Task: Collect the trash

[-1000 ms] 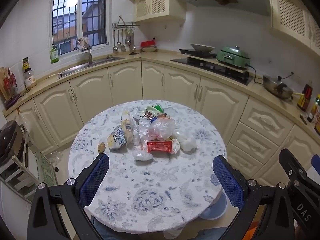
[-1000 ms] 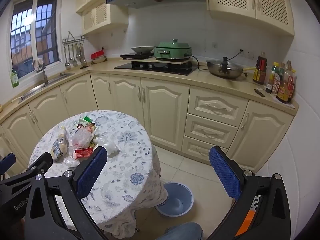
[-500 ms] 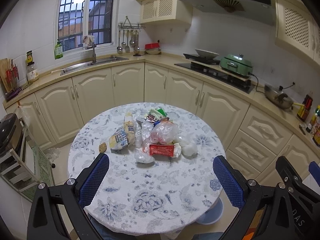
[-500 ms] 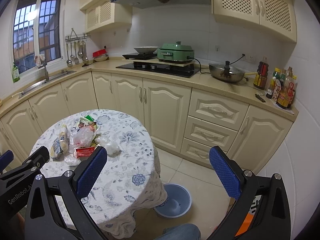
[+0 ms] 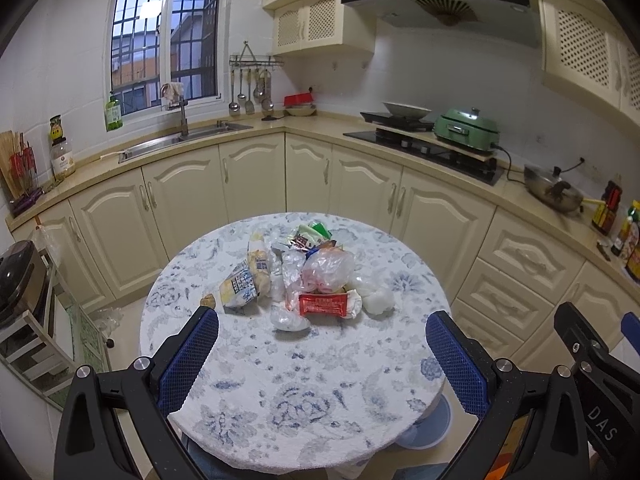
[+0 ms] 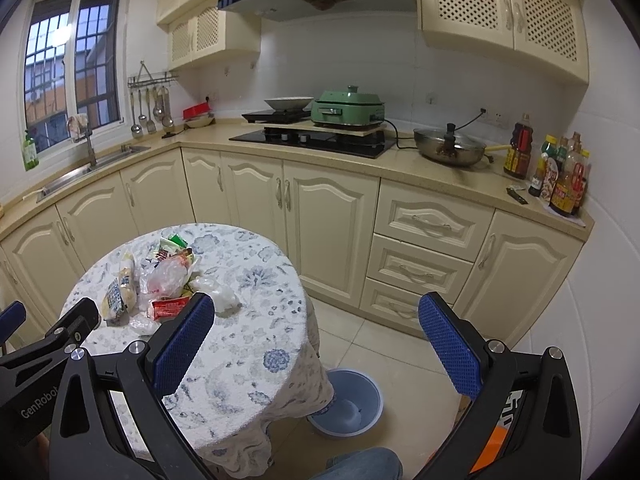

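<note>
Our left gripper (image 5: 322,338) and right gripper (image 6: 316,322) share one build: black angular frames with triangular cut-outs, silver screw heads at the joints, and blue mesh-textured pads (image 5: 188,356) on the fingers. White lettering marks the black bodies, beside an orange patch. We wear blue trousers (image 6: 360,464).

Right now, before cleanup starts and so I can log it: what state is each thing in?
left gripper: open, empty, above the near table edge
right gripper: open, empty
trash pile: heaped on the table, untouched
red wrapper: lying flat at the pile's near side
blue bin: on the floor by the table, no lid, looks empty
wok: lid on
</note>
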Available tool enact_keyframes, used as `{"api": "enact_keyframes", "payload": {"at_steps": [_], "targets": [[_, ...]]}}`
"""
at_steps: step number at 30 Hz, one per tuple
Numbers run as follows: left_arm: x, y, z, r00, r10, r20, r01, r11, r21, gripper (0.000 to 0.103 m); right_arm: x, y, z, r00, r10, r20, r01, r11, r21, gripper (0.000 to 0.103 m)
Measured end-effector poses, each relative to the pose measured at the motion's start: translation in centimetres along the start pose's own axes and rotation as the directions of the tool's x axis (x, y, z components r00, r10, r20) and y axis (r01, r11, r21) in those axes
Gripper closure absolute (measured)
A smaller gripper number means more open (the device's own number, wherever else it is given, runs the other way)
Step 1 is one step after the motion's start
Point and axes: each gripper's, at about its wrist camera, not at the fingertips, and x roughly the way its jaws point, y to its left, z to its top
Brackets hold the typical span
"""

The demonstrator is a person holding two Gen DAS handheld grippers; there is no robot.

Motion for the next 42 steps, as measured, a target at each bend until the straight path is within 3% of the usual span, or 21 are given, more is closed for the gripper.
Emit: {"api": "enact_keyframes", "payload": {"at_steps": [42], "targets": [[0.35,0.58,-0.38,1.000,0.000,0.005,0.000,1.000,-0.019,0.001,-0.12,0.29,-0.21,1.000,-0.011,-0.016,0.010,1.000,-0.021,0.000]]}}
